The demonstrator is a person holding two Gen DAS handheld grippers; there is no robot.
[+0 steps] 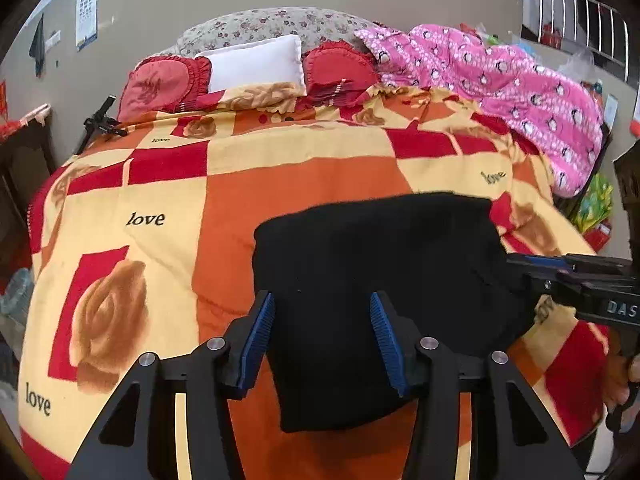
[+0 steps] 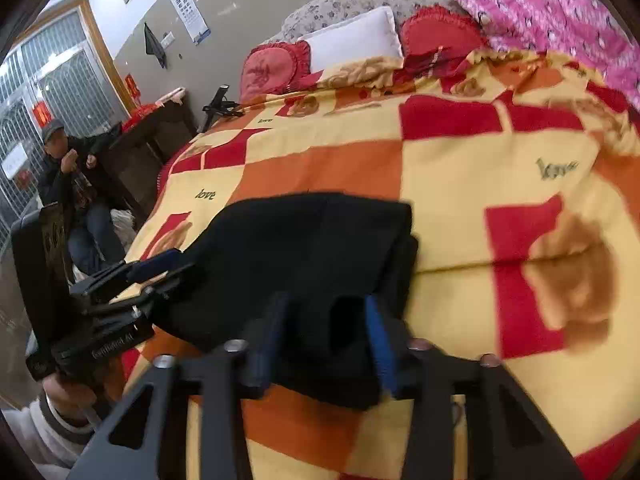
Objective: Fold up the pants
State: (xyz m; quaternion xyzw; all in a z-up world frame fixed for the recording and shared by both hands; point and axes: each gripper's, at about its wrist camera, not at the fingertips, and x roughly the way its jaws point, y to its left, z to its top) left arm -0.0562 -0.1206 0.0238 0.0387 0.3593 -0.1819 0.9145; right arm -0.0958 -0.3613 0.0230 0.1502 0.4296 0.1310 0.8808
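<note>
The black pants [image 1: 380, 280] lie folded into a compact rectangle on the orange, yellow and red blanket [image 1: 168, 184]. They also show in the right wrist view [image 2: 312, 260]. My left gripper [image 1: 322, 312] is open, its blue pads straddling the near edge of the pants without gripping. My right gripper [image 2: 326, 312] is open over the near right part of the pants. The right gripper also shows at the right edge of the left wrist view [image 1: 532, 268], and the left gripper shows in the right wrist view [image 2: 160, 268] at the pants' left edge.
Red pillows [image 1: 160, 84], a white pillow [image 1: 256, 62] and a pink quilt [image 1: 520, 96] lie at the bed's head. A black tripod [image 1: 100, 122] stands at the bed's left side. A seated person [image 2: 76, 184] is by the dark cabinet [image 2: 152, 148].
</note>
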